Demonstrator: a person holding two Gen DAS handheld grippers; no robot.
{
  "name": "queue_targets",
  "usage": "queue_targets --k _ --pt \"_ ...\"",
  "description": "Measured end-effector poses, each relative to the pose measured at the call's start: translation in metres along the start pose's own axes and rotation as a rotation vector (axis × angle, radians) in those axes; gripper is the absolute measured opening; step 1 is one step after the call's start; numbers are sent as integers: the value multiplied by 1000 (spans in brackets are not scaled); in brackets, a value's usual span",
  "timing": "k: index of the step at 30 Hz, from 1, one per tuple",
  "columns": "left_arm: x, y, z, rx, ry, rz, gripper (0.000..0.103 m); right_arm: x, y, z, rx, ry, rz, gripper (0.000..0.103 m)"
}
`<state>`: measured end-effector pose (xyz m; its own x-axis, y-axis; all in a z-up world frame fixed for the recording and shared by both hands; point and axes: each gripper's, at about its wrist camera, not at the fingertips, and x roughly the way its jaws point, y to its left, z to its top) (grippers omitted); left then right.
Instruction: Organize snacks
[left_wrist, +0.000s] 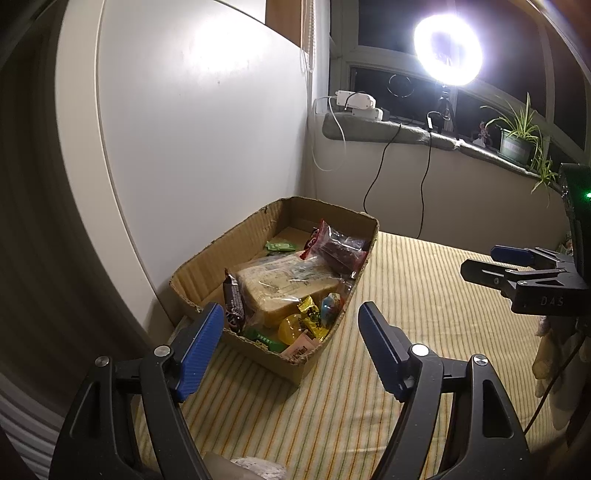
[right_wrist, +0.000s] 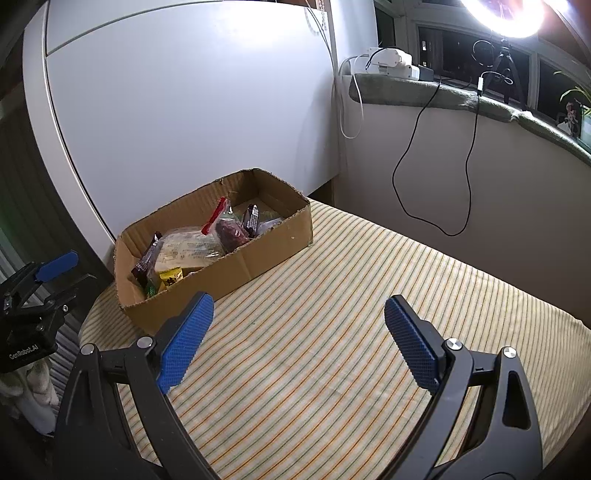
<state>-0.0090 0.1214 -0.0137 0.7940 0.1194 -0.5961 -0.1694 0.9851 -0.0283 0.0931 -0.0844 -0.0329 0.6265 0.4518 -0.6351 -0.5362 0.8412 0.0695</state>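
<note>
Both my left gripper (left_wrist: 291, 347) and right gripper (right_wrist: 297, 341) hang released, jaws wide, nothing between them. The cardboard box (right_wrist: 221, 273) sits center-left on the striped surface (right_wrist: 351, 332), holding the snacks (left_wrist: 291, 284). No stray snack seems left outside, so sorting looks nearly done; next I'd check.

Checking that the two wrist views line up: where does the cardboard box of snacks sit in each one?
Left wrist view: cardboard box sits centre-left, just beyond the left gripper, against the white panel.
Right wrist view: cardboard box sits left of centre, beyond the right gripper.
Shared landmark: the ring light at the window, upper right in both.
</note>
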Motion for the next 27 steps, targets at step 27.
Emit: queue_targets --k 27 --pt "-3 -1 -2 -3 -4 1 75 0 4 -4 -15 12 -5 96"
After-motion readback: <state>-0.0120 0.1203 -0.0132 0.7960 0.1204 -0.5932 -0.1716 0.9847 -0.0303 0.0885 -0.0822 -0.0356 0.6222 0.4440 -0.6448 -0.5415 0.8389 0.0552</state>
